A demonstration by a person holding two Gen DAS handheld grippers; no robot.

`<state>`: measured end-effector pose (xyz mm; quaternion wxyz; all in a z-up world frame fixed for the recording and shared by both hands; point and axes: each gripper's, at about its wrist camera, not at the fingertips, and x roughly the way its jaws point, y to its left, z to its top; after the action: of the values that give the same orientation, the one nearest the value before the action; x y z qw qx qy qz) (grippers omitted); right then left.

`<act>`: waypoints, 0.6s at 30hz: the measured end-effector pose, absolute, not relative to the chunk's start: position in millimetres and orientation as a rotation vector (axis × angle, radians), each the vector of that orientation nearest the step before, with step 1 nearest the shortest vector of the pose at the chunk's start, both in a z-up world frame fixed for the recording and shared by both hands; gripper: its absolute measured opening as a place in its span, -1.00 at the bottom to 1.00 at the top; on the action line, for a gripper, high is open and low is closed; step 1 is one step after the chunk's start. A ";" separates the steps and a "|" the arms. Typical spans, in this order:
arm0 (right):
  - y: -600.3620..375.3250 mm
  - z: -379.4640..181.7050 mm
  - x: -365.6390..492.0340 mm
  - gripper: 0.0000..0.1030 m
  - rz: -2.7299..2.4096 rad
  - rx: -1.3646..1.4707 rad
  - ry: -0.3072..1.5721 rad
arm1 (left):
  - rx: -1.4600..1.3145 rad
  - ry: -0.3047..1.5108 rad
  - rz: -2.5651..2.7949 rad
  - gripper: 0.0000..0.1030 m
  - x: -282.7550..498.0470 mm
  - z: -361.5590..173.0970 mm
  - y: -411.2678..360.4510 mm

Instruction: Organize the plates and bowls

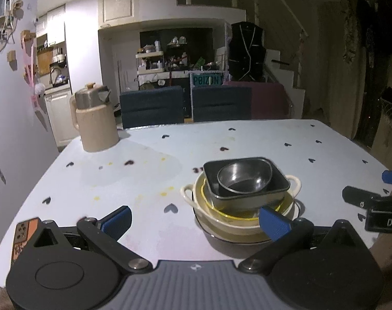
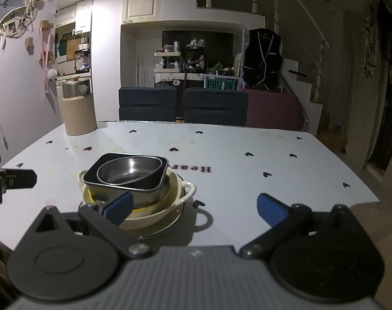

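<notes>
On heart-print table (image 1: 221, 139), stacked bowls (image 1: 241, 196).

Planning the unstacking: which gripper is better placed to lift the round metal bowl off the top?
Hard to separate, perhaps left. The round metal bowl sits beside each gripper's inner finger; both jaws open, empty.

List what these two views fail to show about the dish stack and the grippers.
- Bottom dark plate: both views, mostly covered by the cream handled bowl.
- Yellow-rimmed dish: only its rim shows under the rectangular metal pan.
- Right gripper: in the left wrist view, cut off by the right edge.
</notes>
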<state>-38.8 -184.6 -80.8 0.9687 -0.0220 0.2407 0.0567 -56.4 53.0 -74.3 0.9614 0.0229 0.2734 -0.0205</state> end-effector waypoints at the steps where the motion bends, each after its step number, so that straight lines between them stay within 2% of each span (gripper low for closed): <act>1: -184.7 -81.3 -39.0 0.99 0.111 -0.046 0.488 | 0.038 0.559 -0.038 1.00 -56.3 -75.8 54.0; 18: -188.5 -86.7 -40.2 0.99 0.132 -0.069 0.476 | 0.062 0.580 -0.007 1.00 -54.9 -87.3 52.1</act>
<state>-40.2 -188.5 -86.7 0.9690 -0.0344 0.2355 0.0655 -54.9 52.1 -87.3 0.9578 0.0305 0.2859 -0.0036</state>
